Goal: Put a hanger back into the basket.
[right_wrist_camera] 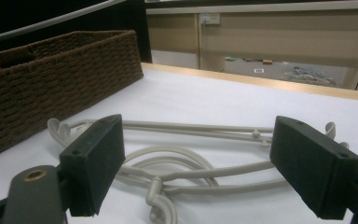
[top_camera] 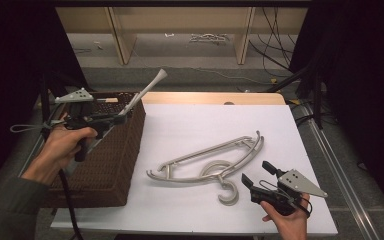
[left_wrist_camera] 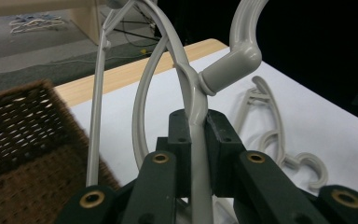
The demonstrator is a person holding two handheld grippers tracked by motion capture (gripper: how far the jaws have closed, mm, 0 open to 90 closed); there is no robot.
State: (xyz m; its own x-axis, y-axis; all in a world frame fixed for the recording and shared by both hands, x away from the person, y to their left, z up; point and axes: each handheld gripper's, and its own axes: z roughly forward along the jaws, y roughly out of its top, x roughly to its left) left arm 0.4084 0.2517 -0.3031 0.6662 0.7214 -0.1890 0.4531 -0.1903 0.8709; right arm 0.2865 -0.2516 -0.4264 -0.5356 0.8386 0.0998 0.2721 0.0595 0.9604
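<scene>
My left gripper (top_camera: 116, 118) is shut on a grey plastic hanger (top_camera: 147, 90), holding it over the brown wicker basket (top_camera: 115, 165); one end of the hanger sticks up and to the right. In the left gripper view the black jaws pinch the hanger (left_wrist_camera: 193, 100) near its hook neck. A second grey hanger (top_camera: 215, 160) lies flat on the white table (top_camera: 190, 125), hook toward the front. My right gripper (top_camera: 257, 172) is open just right of that hook. In the right gripper view its pads (right_wrist_camera: 93, 161) stand wide apart, with the lying hanger (right_wrist_camera: 191, 158) beyond them.
The wicker basket (right_wrist_camera: 51, 70) stands along the table's left side. A wooden strip (top_camera: 215, 97) runs along the table's far edge. Beyond it are wooden furniture legs and cables on the floor. Dark frames flank both sides.
</scene>
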